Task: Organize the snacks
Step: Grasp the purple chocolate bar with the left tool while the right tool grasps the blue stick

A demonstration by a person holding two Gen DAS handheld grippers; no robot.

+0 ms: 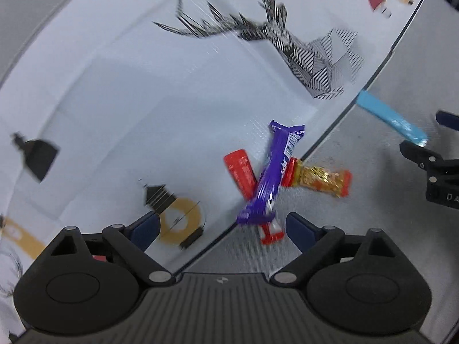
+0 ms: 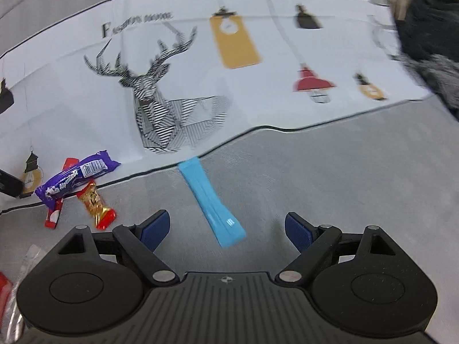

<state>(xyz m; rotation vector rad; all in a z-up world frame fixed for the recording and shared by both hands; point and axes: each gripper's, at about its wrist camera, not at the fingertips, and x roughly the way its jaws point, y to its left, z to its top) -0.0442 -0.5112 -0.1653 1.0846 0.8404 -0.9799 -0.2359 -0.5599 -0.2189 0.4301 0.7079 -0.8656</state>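
The blue snack bar (image 2: 210, 200) lies just ahead of the open, empty right hand-held gripper (image 2: 226, 229), pointing away. The left hand-held gripper (image 1: 221, 229), open too, faces the purple bar (image 1: 269, 177).

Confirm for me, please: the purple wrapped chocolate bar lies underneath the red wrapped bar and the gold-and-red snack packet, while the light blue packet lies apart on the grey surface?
Not quite: the purple wrapped chocolate bar lies on top of the red wrapped bar and the gold-and-red snack packet, not underneath, as the left wrist view shows. The light blue packet does lie apart on the grey surface.
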